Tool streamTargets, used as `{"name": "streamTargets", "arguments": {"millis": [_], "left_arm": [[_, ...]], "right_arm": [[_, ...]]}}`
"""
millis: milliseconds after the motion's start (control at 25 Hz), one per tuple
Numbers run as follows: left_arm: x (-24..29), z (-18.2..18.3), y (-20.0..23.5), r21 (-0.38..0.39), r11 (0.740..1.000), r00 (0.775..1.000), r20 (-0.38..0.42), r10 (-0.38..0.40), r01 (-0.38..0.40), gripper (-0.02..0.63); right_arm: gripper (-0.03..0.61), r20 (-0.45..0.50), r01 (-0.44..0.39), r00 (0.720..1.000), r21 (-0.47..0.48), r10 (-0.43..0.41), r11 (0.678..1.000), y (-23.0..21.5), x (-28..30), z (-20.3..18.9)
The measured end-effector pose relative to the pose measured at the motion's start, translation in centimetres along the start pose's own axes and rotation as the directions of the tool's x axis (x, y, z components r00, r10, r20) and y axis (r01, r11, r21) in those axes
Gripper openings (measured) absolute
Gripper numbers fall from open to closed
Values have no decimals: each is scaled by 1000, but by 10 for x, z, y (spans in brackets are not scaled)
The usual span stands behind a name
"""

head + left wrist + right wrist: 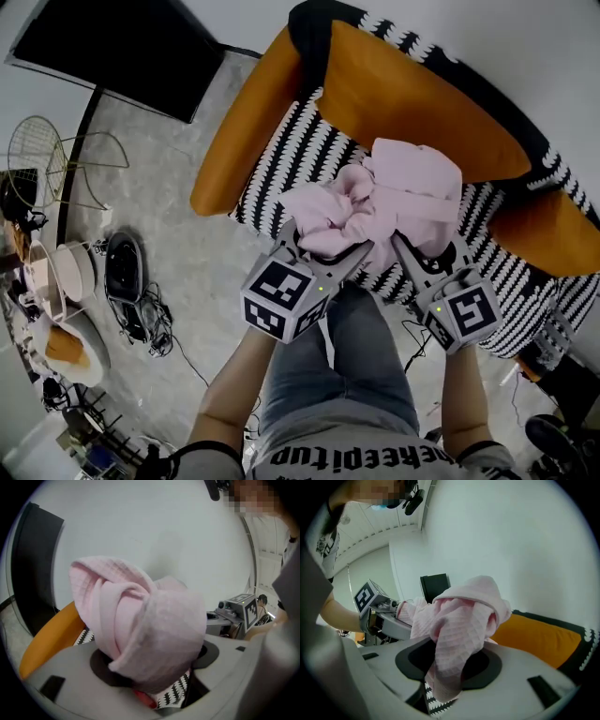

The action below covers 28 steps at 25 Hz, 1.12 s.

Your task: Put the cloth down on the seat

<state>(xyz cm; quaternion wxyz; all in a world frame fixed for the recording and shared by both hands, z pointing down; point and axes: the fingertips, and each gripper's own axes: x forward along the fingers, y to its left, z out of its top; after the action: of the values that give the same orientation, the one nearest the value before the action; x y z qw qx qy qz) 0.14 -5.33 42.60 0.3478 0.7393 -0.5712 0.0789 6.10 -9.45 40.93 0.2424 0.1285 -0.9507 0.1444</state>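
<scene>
Home living room: orange armchair (pixel 403 98), wire chair (pixel 58 161), carpet (pixel 192 248).

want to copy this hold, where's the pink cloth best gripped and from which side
Probably the cloth by its bunched near edge, from the armchair's open front, as the left gripper and right gripper do: folds stick out there; orange cushions block other sides.

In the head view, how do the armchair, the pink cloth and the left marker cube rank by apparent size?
Largest: armchair
Then: pink cloth
Smallest: left marker cube, even though nearness to the camera enlarges it.
</scene>
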Motion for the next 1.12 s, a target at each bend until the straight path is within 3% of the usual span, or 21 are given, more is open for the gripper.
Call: {"name": "streamTargets", "arguments": {"millis": [240, 440, 760, 1120], "left_arm": [[24, -43, 18, -47, 999, 998, -58, 4, -6, 342], [35, -57, 40, -93, 996, 997, -80, -1, -7, 342], [62, -125, 57, -109, 994, 986, -168, 7, -25, 342], [89, -194, 87, -136, 990, 968, -249, 14, -49, 342]], "right_arm": [[166, -78, -11, 997, 39, 14, 999, -8, 21, -47], [166, -129, -21, 991, 59, 29, 998, -11, 47, -66], [166, -214, -33, 975, 86, 51, 996, -14, 67, -135], [166, -239, -31, 969, 127, 61, 991, -19, 106, -207]]}}
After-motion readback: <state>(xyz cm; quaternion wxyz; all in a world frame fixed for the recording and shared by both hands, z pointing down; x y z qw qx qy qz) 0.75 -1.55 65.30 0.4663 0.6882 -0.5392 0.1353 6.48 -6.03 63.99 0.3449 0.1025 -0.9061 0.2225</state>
